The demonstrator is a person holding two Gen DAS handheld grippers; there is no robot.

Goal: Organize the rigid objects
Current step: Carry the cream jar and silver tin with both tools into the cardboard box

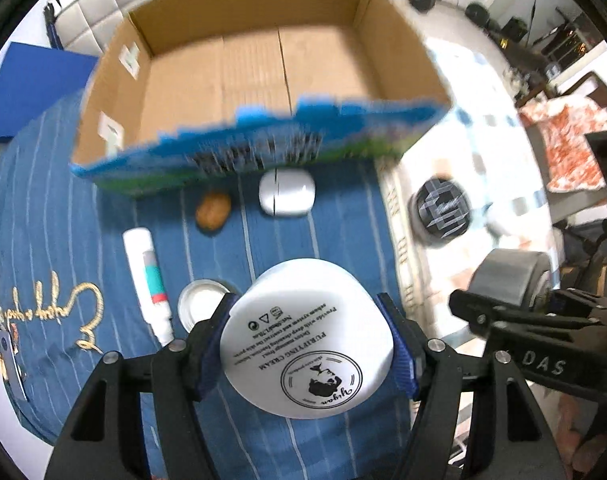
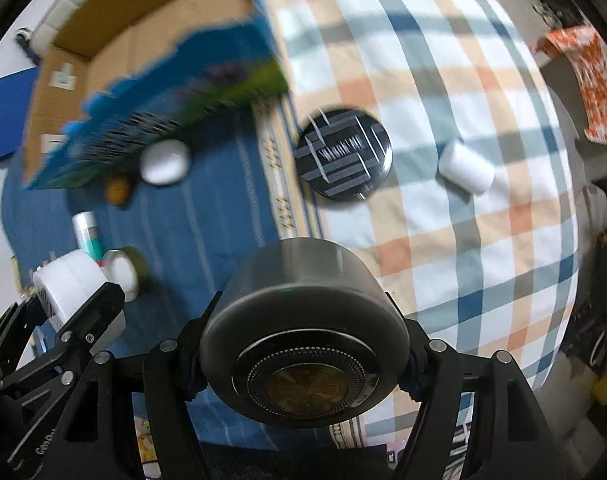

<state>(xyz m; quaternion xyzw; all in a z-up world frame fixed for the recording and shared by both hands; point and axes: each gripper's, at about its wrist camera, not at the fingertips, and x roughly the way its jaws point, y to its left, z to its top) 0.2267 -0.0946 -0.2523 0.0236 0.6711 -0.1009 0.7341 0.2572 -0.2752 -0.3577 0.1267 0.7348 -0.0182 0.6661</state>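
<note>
Both grippers point straight down, each carrying a jar clear of the bed, presumably bound for the empty cardboard box at the far side. The left gripper is half-spread, its pads clamped on the white cream jar; the right gripper pinches the dark round tin (label unreadable). Below lie a blue striped cloth at left and a plaid sheet at right, with a cluttered room beyond.

A home bedroom: plaid bedsheet, blue blanket, padded headboard.
</note>
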